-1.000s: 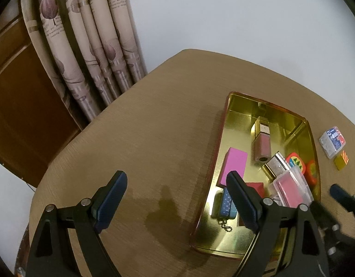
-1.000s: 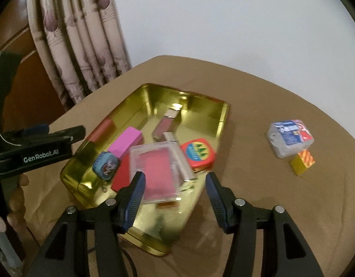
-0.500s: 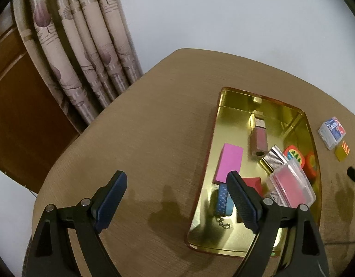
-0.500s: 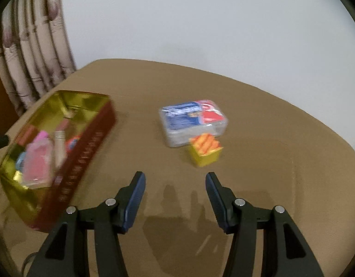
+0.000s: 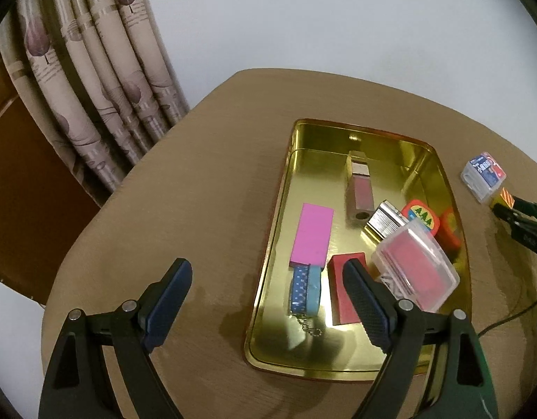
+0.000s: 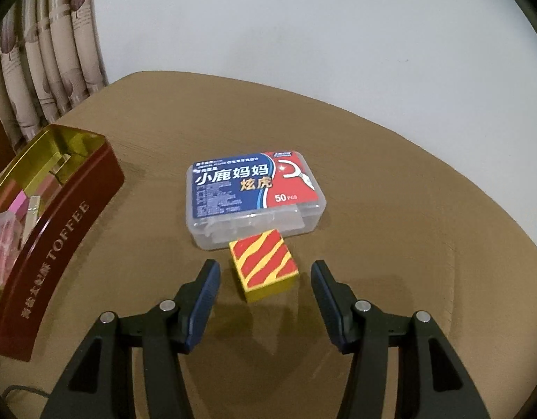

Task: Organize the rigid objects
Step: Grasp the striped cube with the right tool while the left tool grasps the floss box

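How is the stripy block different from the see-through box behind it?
The stripy block is solid yellow with red and yellow stripes on top; the floss box is clear plastic with a blue and red label. The block looks smaller than the box. The block lies nearest the open right gripper; the box lies behind it. Both lie flat on the table, outside the tin, seemingly touching.

Background only: round tan worktop (image 5: pixel 198 181), woodgrain finish, shadows on its near part. Beige pleated curtain (image 5: pixel 94 80) with a purple leaf print hangs behind its left edge, next to a brown wood panel (image 5: pixel 27 188). Plain white wall (image 6: pixel 303 35) behind. Thin dark cable (image 5: pixel 509 317) lies on the worktop at right.
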